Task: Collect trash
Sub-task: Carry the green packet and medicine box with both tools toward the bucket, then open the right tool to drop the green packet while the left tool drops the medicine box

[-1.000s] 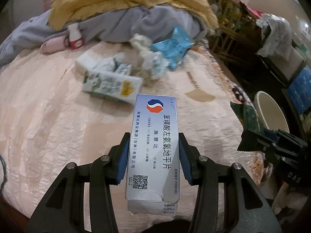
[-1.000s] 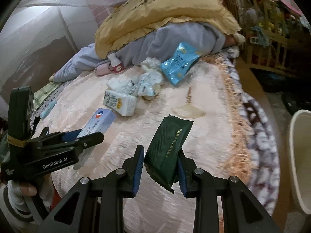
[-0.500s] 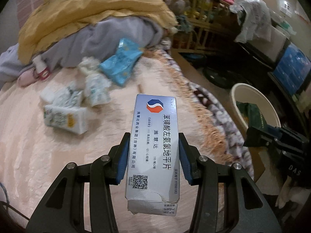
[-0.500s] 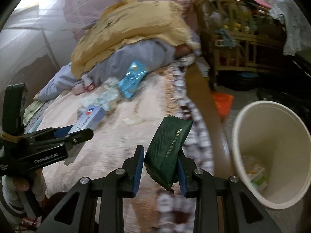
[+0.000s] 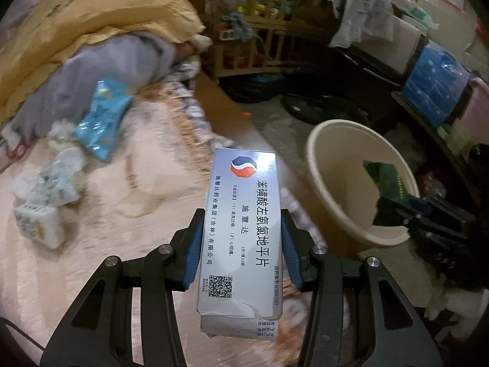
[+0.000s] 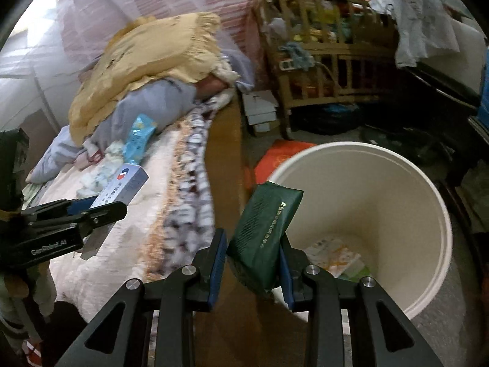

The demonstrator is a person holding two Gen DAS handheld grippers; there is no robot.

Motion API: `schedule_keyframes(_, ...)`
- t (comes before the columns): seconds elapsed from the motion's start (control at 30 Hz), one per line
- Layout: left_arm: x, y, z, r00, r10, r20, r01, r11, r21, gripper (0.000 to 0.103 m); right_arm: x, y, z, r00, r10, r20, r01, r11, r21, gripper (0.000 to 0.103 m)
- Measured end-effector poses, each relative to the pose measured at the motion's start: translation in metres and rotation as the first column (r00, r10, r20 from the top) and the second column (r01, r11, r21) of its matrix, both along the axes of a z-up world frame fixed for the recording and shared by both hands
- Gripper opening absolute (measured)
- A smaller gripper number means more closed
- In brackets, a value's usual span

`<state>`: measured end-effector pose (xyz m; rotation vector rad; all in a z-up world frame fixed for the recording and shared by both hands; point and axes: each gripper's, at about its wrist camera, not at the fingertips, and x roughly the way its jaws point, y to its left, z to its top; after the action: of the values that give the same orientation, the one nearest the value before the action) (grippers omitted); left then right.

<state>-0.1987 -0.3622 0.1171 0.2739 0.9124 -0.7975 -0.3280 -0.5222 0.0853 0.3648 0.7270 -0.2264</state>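
The right gripper (image 6: 253,263) has its jaws closed on the lower end of a dark green packet (image 6: 265,238), which stands at the near rim of the cream bin (image 6: 440,214) at frame right, placed, it seems, for release into it. The left gripper (image 5: 241,244) has its jaws closed flat on the sides of a white medicine box (image 5: 243,223), held lengthwise over the bed (image 5: 91,244) edge, left of the bin. More trash lies on the bed at left: a blue wrapper (image 5: 101,119), crumpled tissues (image 5: 55,180) and a small carton (image 5: 39,226).
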Motion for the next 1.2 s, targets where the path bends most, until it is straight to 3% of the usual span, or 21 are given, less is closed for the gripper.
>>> schedule_keyframes(0.5,-0.013,-0.088,-0.007,0.992,-0.101,-0.072,0.099,0.995,-0.026,0.045,-0.024,-0.061,-0.028,0.992,-0.124,-0.001,0.124,0.990,0.073,0.030)
schedule_keyframes(0.9,-0.018,-0.122,-0.013,0.980,-0.161,-0.120,0.149,0.984,-0.097,0.046,-0.033,-0.080,-0.038,0.984,-0.180,-0.014,0.180,0.981,0.071,0.031)
schedule_keyframes(1.0,-0.017,-0.124,-0.012,0.974,-0.174,-0.143,0.157,0.980,-0.125,0.047,-0.033,-0.082,-0.038,0.979,-0.204,-0.022,0.205,0.977,0.055,0.047)
schedule_keyframes(1.1,-0.017,-0.120,-0.009,0.974,-0.182,-0.138,0.164,0.977,-0.134,0.058,-0.034,-0.085,-0.037,0.977,-0.213,-0.011,0.214,0.974,0.079,0.048)
schedule_keyframes(1.2,-0.014,-0.112,-0.006,0.976,-0.173,-0.134,0.154,0.978,-0.142,0.058,-0.033,-0.084,-0.037,0.978,-0.207,-0.006,0.207,0.975,0.077,0.048)
